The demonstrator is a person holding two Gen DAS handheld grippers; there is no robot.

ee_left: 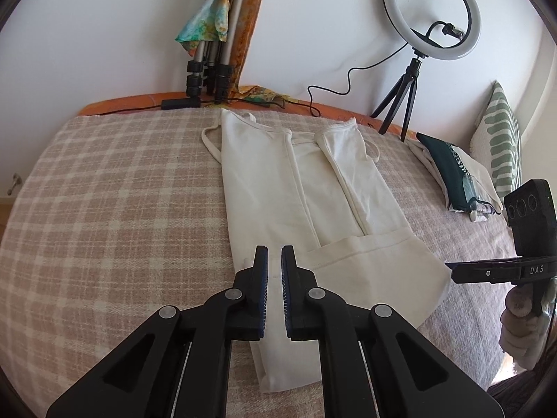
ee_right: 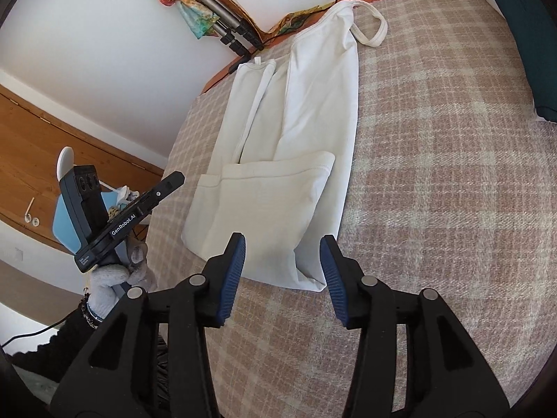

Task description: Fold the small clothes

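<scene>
I see a white top lying flat on a checked blanket, its sides folded inward and its lower hem turned up. My left gripper hovers over the near edge of the top, fingers narrow with a slim gap, holding nothing. My right gripper hovers at the folded corner, fingers wide.

The top of the folded grey metal tripod draped with a colourful scarf gets cut off by the frame top. In the right wrist view, the dark teal cushion at the checked bed's far right corner is clipped by the lens rim. A bit of the cream sleeveless cotton top is hidden behind the left gripper, so whether fabric is actually pinched can't be made out.
</scene>
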